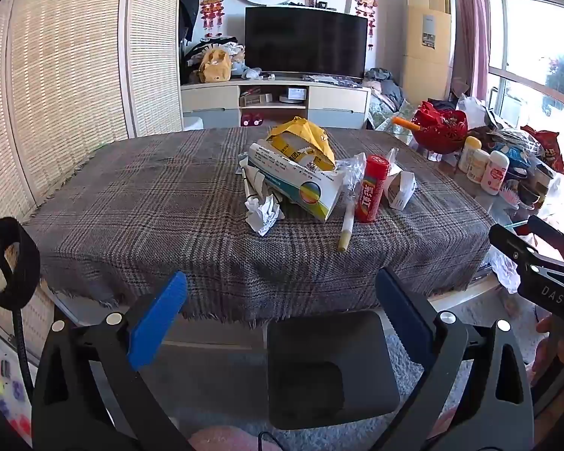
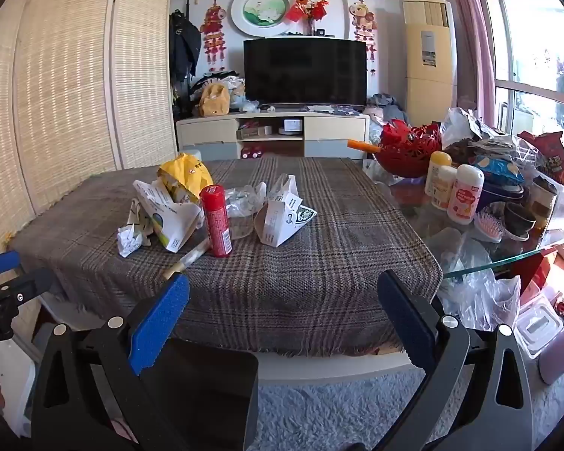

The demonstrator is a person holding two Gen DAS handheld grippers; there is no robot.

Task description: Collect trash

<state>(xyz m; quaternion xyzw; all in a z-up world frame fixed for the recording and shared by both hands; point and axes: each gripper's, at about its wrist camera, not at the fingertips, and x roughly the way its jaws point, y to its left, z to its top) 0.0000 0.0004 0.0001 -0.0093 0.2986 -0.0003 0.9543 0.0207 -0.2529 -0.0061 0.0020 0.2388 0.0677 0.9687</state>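
A pile of trash lies on the plaid-covered table: a yellow bag, a torn white carton, a crumpled paper ball, a red tube, a pen-like stick and a small white box. The same pile shows in the right wrist view: red tube, paper ball, white box. A dark bin stands on the floor in front of the table. My left gripper is open and empty above the bin. My right gripper is open and empty at the table's front edge.
The glass table part at right holds a red basket, bottles, a pink brush and snack bags. Plastic bags and boxes sit below it. A TV stand is behind; a woven screen stands at left.
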